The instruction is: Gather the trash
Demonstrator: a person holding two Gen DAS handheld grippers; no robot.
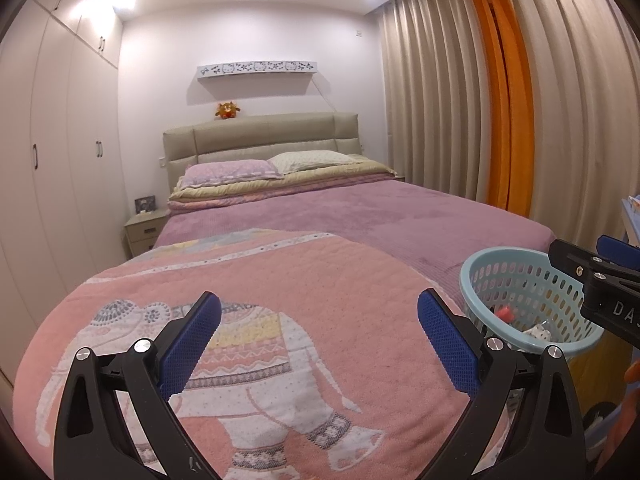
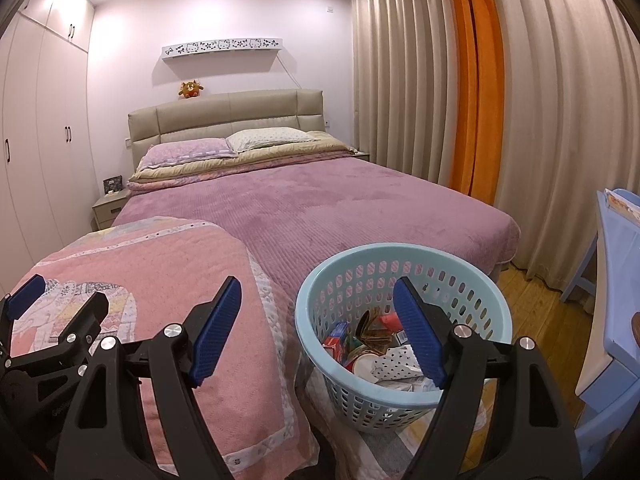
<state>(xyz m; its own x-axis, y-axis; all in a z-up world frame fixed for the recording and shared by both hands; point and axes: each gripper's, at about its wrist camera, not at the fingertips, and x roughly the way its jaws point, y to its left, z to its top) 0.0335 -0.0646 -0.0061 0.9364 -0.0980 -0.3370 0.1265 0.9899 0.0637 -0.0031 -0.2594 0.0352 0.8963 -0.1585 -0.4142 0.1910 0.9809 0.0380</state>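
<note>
Both grippers idle over the foot of the bed. Left gripper [image 1: 319, 334] has its jaws spread wide with nothing between them, only the pink elephant blanket [image 1: 248, 280] below. Right gripper [image 2: 318, 330] is likewise released and empty, hanging at the near rim of the basket [image 2: 316, 292].

Trash [image 2: 374, 354] is already in the light blue basket, which sits at the bed's near corner just beside the blanket. Visible inside: a small red and blue carton, a brown folded wrapper, a round white lid or cup, crumpled dotted paper. From the left wrist view only 2 scraps show through the rim.

No loose trash visible on the purple bedspread [image 2: 320, 200] or blanket, so collection looks done or nearly so. The floor is mostly hidden, so I can't rule out more there.

Handling guess:
- pieces are light, thin, crushable; paper and wrapper will deform, so pinch mid-body, gentle close
- carton is stiffer, so grip across its flat faces
- basket is perforated plastic, light, slightly flexible; take it by the rolled rim, expect tilt if held on 1 side
</note>
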